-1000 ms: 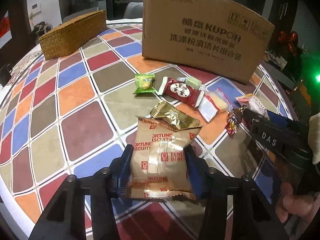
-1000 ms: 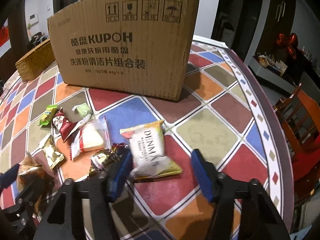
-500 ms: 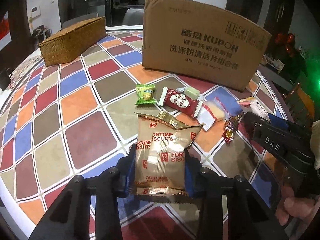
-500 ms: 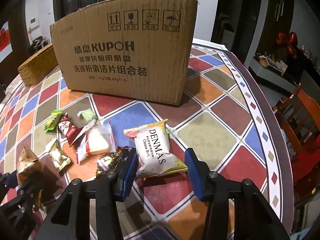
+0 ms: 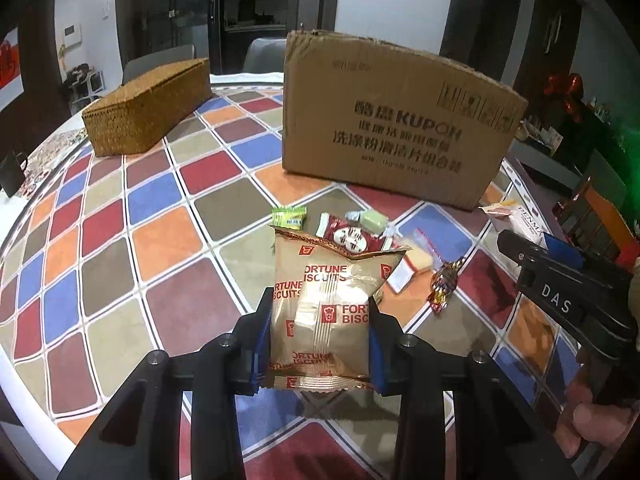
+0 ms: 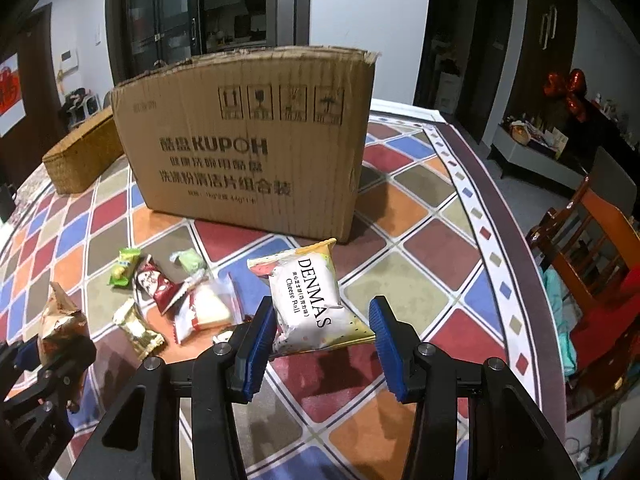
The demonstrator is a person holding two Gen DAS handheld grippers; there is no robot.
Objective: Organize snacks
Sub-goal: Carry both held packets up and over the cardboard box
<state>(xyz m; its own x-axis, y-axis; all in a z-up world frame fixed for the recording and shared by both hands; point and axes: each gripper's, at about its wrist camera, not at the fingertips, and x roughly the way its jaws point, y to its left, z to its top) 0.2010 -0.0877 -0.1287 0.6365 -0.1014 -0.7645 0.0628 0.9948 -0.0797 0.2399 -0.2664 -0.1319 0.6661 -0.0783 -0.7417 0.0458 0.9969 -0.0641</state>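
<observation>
Gold Fortune Biscuits packet [image 5: 320,312], crinkled with red print, stands lifted above the bench [image 5: 120,240], clamped in the left gripper [image 5: 316,344]. Right gripper [image 6: 322,344] fingers straddle the white Denmas packet [image 6: 308,300], left pad touching, right apart.

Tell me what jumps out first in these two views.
The big cardboard box stands mid-table behind a scatter of small snacks. The left gripper is shut on a gold biscuit packet, and a white cheese roll packet sits between the right gripper jaws, touching only the left one.
</observation>
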